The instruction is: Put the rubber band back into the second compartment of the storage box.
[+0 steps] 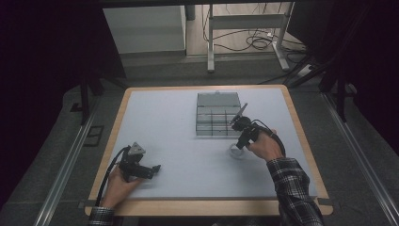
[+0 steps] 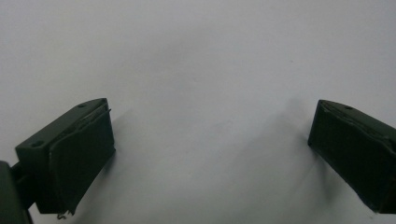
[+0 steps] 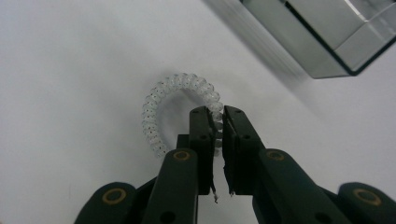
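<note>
Right gripper view: right tongs point(image 3: 218, 116) clamped on clear coil hair tie's point(image 3: 154, 105) near edge; left tongs point(image 2: 210, 154) wide.

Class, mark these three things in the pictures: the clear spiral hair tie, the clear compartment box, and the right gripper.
clear spiral hair tie point(image 3: 150, 116), right gripper view, on the left arc of its coil.
clear compartment box point(image 1: 217, 100), high view, on its far part.
right gripper point(image 3: 218, 122), right gripper view, midway between its fingertips, shut on the coil.

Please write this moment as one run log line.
right gripper: shut on coil hair tie | left gripper: open | box: beside
</note>
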